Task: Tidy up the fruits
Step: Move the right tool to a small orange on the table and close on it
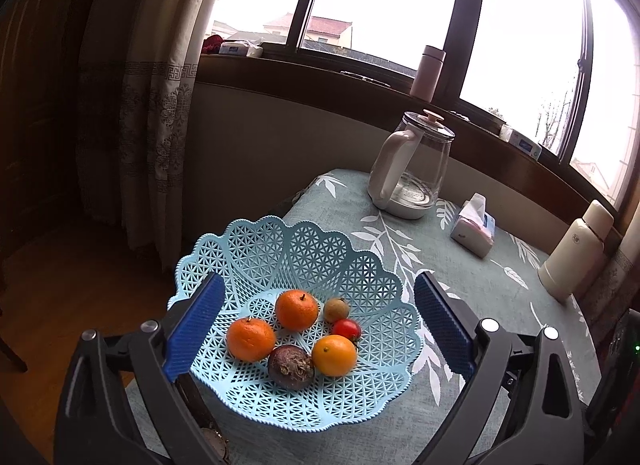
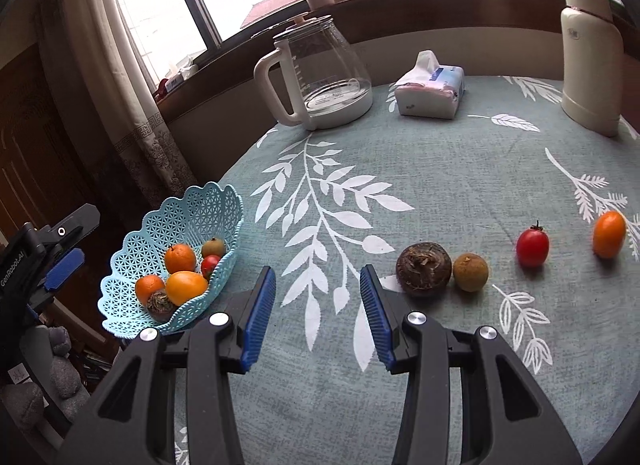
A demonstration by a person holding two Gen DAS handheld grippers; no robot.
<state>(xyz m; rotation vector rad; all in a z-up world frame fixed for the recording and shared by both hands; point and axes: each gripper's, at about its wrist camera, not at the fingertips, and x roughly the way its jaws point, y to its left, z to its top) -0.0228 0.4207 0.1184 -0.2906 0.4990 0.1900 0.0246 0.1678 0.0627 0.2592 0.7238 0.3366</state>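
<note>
Basket at table's left edge, 6 fruits in. 4 loose on cloth: dark corm nearest. Right gripper agape, empty; left gripper wide, empty, over basket. Shift right, straddle corm, avoid touching brown fruit.

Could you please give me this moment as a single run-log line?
left gripper: open, empty, over blue basket | right gripper: open, empty, above tablecloth | basket: six fruits | still out: four, nearest water chestnut
</note>
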